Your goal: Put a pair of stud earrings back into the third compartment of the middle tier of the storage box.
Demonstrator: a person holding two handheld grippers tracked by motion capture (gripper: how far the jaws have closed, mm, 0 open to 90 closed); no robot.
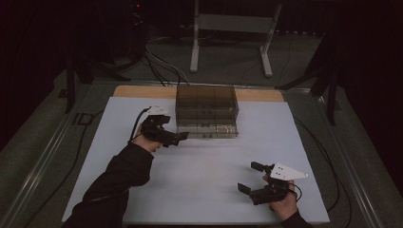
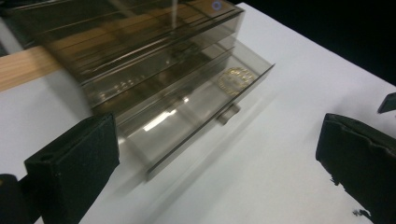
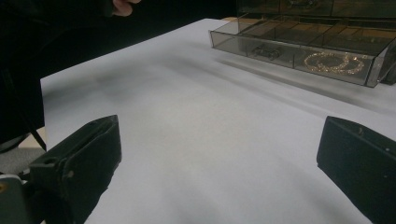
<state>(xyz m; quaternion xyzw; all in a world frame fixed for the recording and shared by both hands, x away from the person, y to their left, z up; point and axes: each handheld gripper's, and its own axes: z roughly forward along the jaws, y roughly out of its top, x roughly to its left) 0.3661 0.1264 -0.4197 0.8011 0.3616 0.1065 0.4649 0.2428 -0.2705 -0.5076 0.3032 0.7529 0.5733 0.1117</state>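
The right tongs (image 1: 249, 177) rest near the table's (image 1: 209, 185) near right corner, spread wide and empty. The left tongs (image 1: 183, 137), also wide and gripping nothing, sit just beside the smoky clear plastic drawer box (image 1: 206, 102) at the far edge. Its shallow rectangular bottom drawer (image 2: 196, 112) points toward the near edge, pulled out, holding a gold bracelet (image 2: 236, 78).

This looks like a dark lab room. Black curtains (image 1: 43, 57) hang around, and cables (image 1: 161, 66) run across the floor (image 1: 228, 66).
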